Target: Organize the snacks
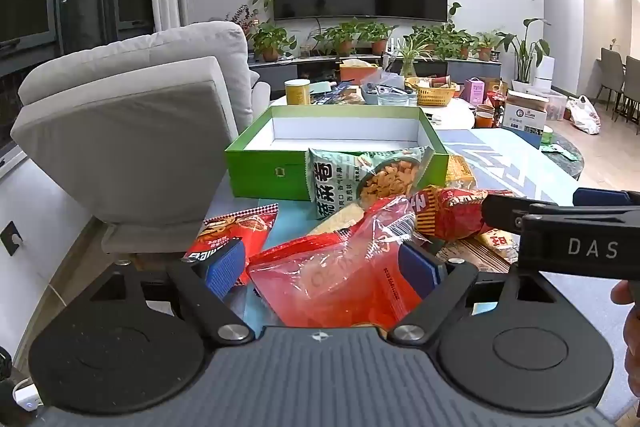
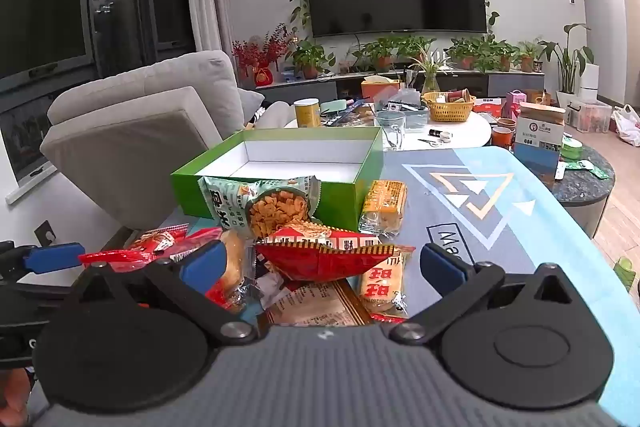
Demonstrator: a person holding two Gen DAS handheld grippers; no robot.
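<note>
A heap of snack packets lies on the blue mat [image 2: 500,195] in front of an open green box [image 1: 264,179] with a bare white inside. A green cracker bag [image 1: 360,179] leans on the box's front wall. My left gripper [image 1: 322,265] stands wide open, its blue pads either side of a clear red packet [image 1: 328,279] without pressing it. My right gripper [image 2: 324,265] is open around a red crimped packet [image 2: 320,259], with gaps at both pads. In the left wrist view the right gripper [image 1: 532,205] comes in from the right, beside that red packet [image 1: 452,215].
A yellow packet [image 2: 384,203] lies right of the box [image 2: 184,191]. A grey armchair [image 1: 120,131] stands close on the left. Behind the box is a cluttered white table [image 2: 468,139] with a yellow basket [image 2: 448,109]. A hand [image 1: 630,311] shows at the right edge.
</note>
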